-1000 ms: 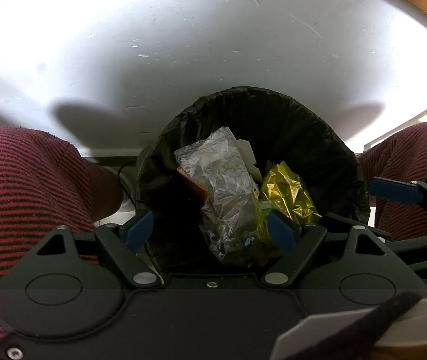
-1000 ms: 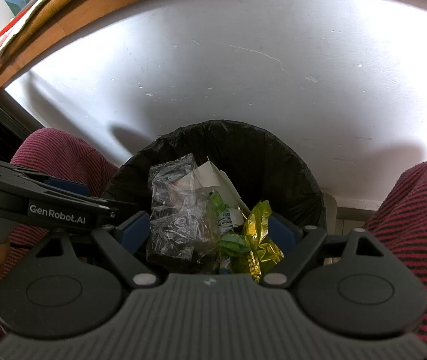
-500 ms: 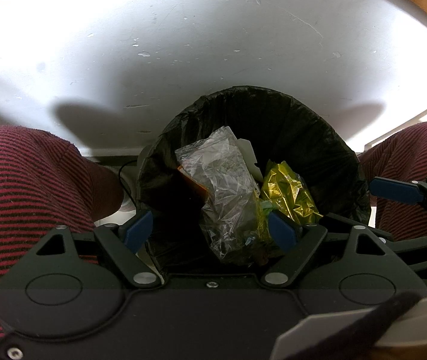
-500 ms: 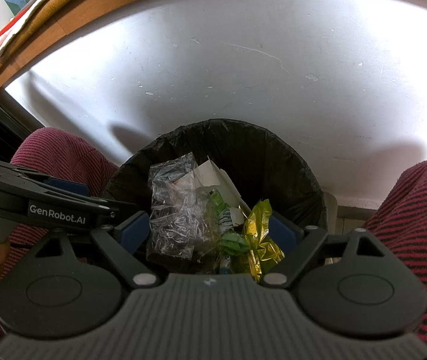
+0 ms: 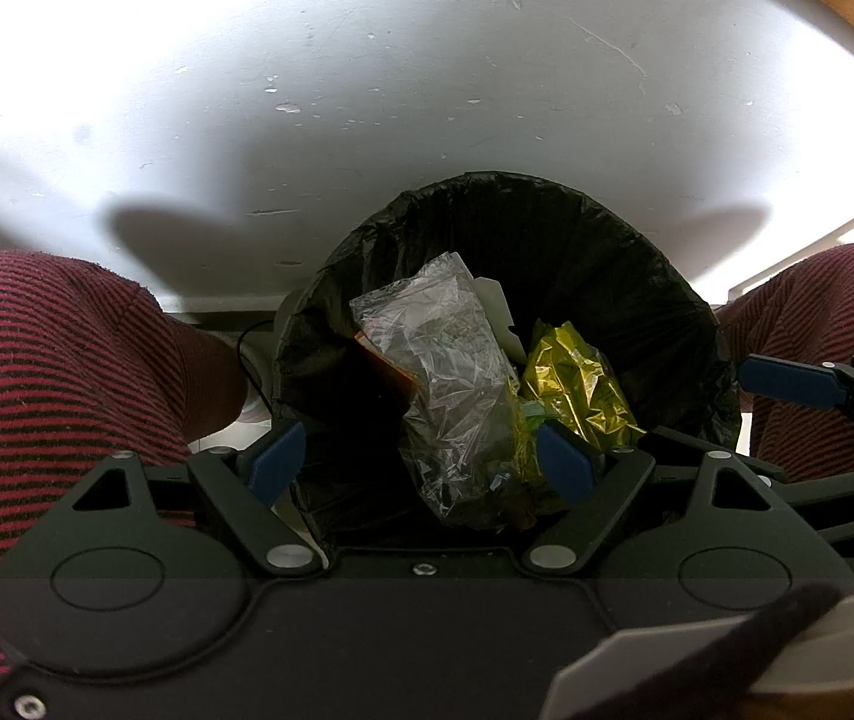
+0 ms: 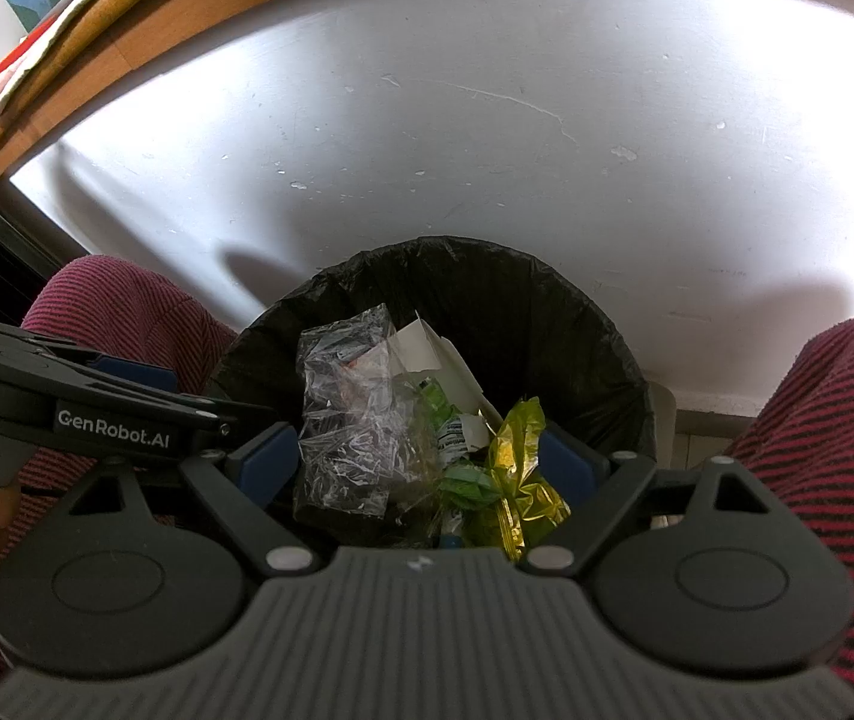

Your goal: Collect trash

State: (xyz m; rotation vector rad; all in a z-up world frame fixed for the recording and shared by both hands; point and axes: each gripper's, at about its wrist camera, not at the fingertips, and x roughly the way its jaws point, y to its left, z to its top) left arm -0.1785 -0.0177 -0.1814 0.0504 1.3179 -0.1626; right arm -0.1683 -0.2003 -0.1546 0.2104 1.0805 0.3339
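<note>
Bin: dead ahead of both my grippers, trash inside. Left gripper and right gripper both spread, empty. Clear bag stands nearer the left.

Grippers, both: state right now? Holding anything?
Left gripper: open, jaws spread over the trash bin, holding nothing.
Right gripper: open, also over the bin, holding nothing.

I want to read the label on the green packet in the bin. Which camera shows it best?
The right wrist view: the green packet lies exposed between the clear bag and gold wrapper. The left wrist view shows only a green sliver.
</note>
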